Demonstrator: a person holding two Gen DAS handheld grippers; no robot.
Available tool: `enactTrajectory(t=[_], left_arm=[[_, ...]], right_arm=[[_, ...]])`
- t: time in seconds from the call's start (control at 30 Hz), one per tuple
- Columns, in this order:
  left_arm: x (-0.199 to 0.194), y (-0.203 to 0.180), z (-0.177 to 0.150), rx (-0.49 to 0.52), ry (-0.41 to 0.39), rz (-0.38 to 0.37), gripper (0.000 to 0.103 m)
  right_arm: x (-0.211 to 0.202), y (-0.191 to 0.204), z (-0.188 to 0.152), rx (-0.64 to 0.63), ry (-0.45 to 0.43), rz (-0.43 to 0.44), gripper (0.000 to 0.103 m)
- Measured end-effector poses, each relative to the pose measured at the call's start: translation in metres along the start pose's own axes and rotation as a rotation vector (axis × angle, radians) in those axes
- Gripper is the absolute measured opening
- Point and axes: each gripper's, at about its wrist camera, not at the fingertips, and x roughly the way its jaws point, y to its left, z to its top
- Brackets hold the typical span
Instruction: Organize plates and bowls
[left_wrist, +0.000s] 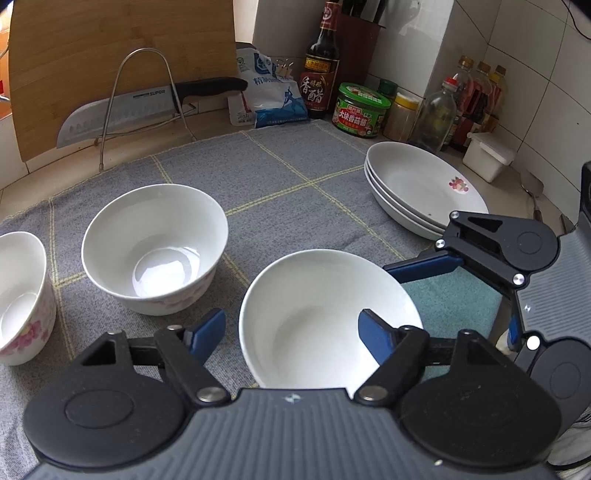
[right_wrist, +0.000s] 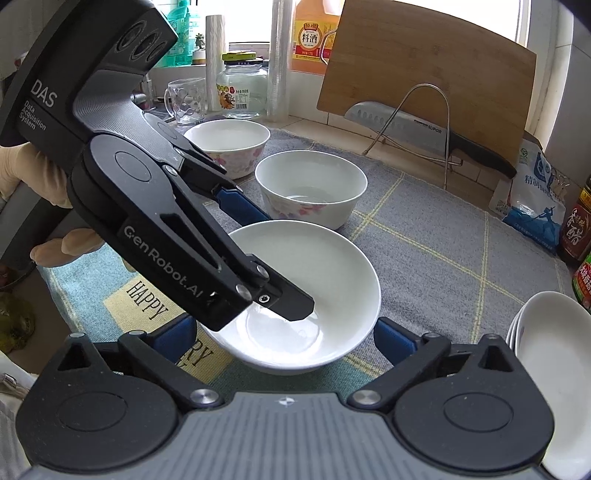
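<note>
A kitchen counter covered with a grey checked cloth (left_wrist: 280, 184). Near its front edge sits a plain white bowl (left_wrist: 325, 317), upright. The left gripper (left_wrist: 291, 332) reaches over it with its jaws parted: one blue finger (left_wrist: 373, 336) hangs inside the bowl, the other outside its left wall, and neither presses on the rim, so the bowl is released. The right gripper (right_wrist: 284, 339) stands on the bowl's right side, jaws spread to their widest on either side of the bowl's near wall, gripping nothing.

To the left of the plain bowl stand two more bowls with pink flowers: one with a flowered band low on its wall (left_wrist: 155, 247) close by, and another (left_wrist: 22, 295) at the far left edge. Well apart on the right rests a stack of shallow white plates (left_wrist: 421, 188). At the far side a knife (left_wrist: 147, 107) lies across a wire rack in front of a wooden cutting board (left_wrist: 110, 48), with a vinegar bottle (left_wrist: 321, 62) beside them.
</note>
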Motion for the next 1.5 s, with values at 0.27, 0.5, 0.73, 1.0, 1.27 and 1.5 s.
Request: enactTrajectory(t=[0.27,0.5,0.73,1.0,1.27,1.5], left_arm=[[-0.031,0.014,-0.005,-0.046,-0.067,0.100,0.087],[-0.040,0.029,-0.017,-0.116,-0.103,0.203,0.087],[-0.040,0.041,-0.024,-0.152,-0.133,0.302,0.087],[-0.023,0.051,-0.027,-0.120,-0.131,0.323,0.087],[-0.005,0.054,-0.022,-0.095,-0.134,0.284,0.085],[0.004,0.057,-0.016,-0.088,-0.143,0.254,0.081]], right_arm=[[-0.020,0.001,0.000,-0.009,0.005,0.017,0.103],[-0.025,-0.007,0.014,-0.024,0.013,0.034,0.103],[-0.025,-0.016,0.033,-0.033,-0.012,0.032,0.103],[-0.018,-0.033,0.056,-0.009,-0.011,0.069,0.103],[0.002,-0.047,0.076,-0.015,0.023,0.108,0.103],[0.027,-0.061,0.096,-0.011,0.049,0.148,0.103]])
